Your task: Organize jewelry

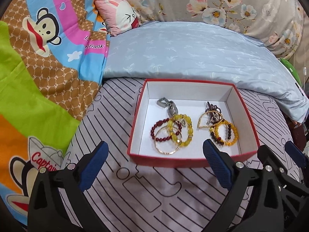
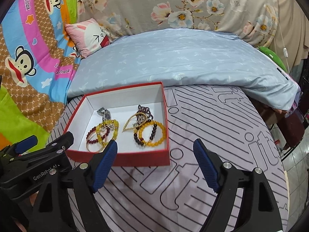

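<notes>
A red box point(image 1: 168, 162) with a white inside sits on the striped bed sheet; it also shows in the right wrist view point(image 2: 135, 157). Inside lie two heaps of jewelry: at left yellow and dark red bead bracelets point(image 1: 171, 133) with a gold bangle and a silver chain, at right an orange bead bracelet point(image 1: 225, 134) with a gold chain and dark beads. The right heap also shows in the right wrist view point(image 2: 150, 133). My left gripper point(image 1: 154, 160) is open and empty, just before the box's near wall. My right gripper point(image 2: 155, 158) is open and empty at the box's near right corner.
A light blue duvet point(image 1: 193, 54) lies behind the box. A cartoon monkey blanket point(image 1: 38, 58) is at the left, with a small pink pillow point(image 1: 119, 15). A floral cover point(image 2: 173, 5) is at the back. The bed edge and floor point(image 2: 295, 164) are at the right.
</notes>
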`<state>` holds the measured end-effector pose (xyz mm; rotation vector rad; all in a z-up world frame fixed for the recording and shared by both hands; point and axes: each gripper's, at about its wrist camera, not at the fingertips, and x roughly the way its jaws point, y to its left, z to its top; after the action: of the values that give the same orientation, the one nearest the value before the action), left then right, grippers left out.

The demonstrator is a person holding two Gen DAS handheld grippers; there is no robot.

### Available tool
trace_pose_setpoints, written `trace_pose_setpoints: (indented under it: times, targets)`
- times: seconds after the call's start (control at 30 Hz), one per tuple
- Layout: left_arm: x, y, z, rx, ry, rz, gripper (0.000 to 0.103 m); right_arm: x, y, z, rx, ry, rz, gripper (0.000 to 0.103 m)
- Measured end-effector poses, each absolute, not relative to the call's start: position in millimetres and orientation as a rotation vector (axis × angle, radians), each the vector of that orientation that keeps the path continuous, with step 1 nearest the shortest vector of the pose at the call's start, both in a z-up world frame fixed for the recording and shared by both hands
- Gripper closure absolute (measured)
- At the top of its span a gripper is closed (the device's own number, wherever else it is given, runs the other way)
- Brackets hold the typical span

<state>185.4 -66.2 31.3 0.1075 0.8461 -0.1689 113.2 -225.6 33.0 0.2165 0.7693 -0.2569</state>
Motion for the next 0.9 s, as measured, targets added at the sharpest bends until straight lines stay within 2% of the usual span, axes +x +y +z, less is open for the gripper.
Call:
trace_pose_setpoints:
  times: [0.5, 0.9]
  targets:
    - [144, -56, 23, 0.111, 0.861, -0.159, 0.007, 73, -215, 24, 0.213, 0.789, -0.278, 0.022]
    - [139, -53, 26, 0.110, 0.853, -0.150, 0.007, 68, -214, 25, 0.204, 0.786, -0.279, 0.022]
